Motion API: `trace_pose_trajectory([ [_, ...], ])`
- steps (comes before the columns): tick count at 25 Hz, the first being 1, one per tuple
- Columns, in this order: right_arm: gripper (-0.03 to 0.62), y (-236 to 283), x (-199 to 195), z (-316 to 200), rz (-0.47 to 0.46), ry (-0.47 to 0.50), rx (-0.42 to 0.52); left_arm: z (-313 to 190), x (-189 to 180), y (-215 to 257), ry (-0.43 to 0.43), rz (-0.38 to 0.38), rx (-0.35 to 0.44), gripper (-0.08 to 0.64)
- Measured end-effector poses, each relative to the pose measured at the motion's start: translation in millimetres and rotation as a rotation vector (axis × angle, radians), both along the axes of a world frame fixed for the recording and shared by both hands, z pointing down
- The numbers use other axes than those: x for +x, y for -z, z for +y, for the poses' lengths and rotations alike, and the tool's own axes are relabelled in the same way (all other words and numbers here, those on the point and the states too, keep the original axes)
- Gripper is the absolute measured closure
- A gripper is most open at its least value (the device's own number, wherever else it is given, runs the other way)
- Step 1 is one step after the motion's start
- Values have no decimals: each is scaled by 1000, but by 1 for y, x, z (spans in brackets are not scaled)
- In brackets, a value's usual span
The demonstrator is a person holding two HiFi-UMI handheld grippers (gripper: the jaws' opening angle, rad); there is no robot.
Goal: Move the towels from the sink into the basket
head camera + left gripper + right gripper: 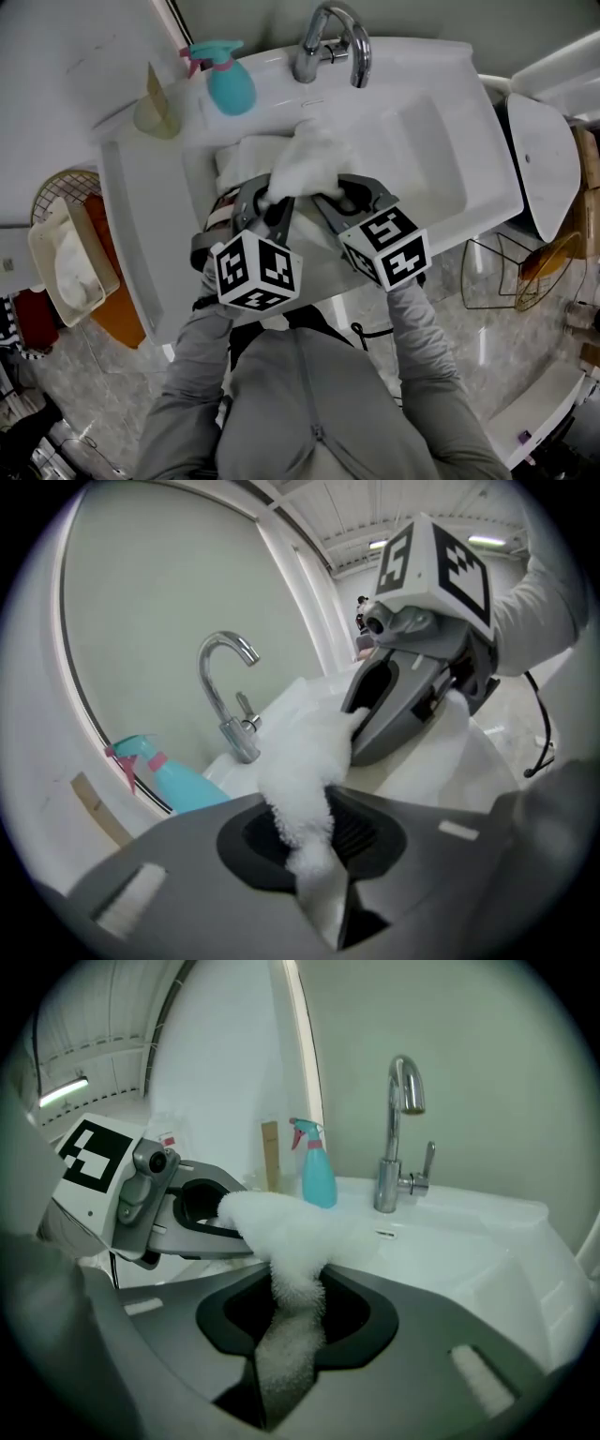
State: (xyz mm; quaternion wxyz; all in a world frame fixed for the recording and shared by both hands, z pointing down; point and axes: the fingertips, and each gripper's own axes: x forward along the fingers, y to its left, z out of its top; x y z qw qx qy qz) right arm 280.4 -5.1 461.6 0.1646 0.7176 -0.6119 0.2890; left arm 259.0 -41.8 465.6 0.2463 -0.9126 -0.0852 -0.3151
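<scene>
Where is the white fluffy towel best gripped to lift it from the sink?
Probably its bunched top edge, from the white sink's front, at two spaced points: limp cloth sags otherwise. The left claw and right claw pinch the white fluffy towel so.

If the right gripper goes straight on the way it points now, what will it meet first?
Beyond the white towel that the right gripper holds, probably the sink's back rim, between spray bottle and faucet; depth is unclear.

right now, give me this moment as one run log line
left gripper: shut on white towel | right gripper: shut on same towel | towel: held over sink
</scene>
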Motion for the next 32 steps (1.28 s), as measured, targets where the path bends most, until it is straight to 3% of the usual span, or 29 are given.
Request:
trace_pose_trajectory([
  [8,489,64,-26,-44,72,65,133,-44,-27,66,89,116,90,430],
  [16,489,128,-78,-112,143,201,263,-109,-84,133,233,213,213,430],
  [24,489,175,-179,-193,185,408,349,-183,-191,181,437,260,313,430],
  [32,489,193,-308,-277,182,644,403,-259,-325,199,672,245,394,430],
])
